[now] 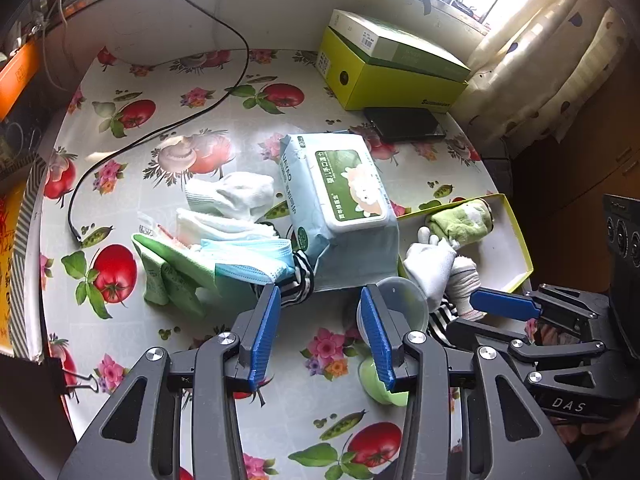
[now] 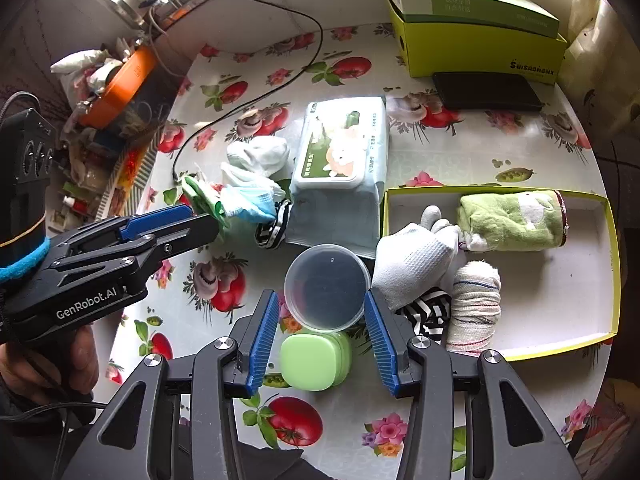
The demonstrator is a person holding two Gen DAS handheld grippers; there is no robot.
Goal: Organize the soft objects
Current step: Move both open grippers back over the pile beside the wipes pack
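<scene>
A yellow-rimmed tray (image 2: 612,264) at the right holds a rolled green towel (image 2: 512,220), a white glove (image 2: 416,264), a white sock roll (image 2: 476,304) and a striped sock (image 2: 428,312) over its left edge. A pile of soft items lies left of the wipes pack (image 1: 344,196): white socks (image 1: 236,196), a blue face mask (image 1: 256,260), a green cloth (image 1: 172,268) and a striped sock (image 1: 300,280). My left gripper (image 1: 320,312) is open and empty, just short of the mask and striped sock. My right gripper (image 2: 320,320) is open and empty, flanking a clear plastic cup (image 2: 326,286).
A green soap case (image 2: 314,358) lies below the cup. A green box (image 1: 400,64) and a black wallet (image 1: 404,124) sit at the back right. A black cable (image 1: 160,128) runs across the flowered tablecloth. Clutter stands off the table's left edge.
</scene>
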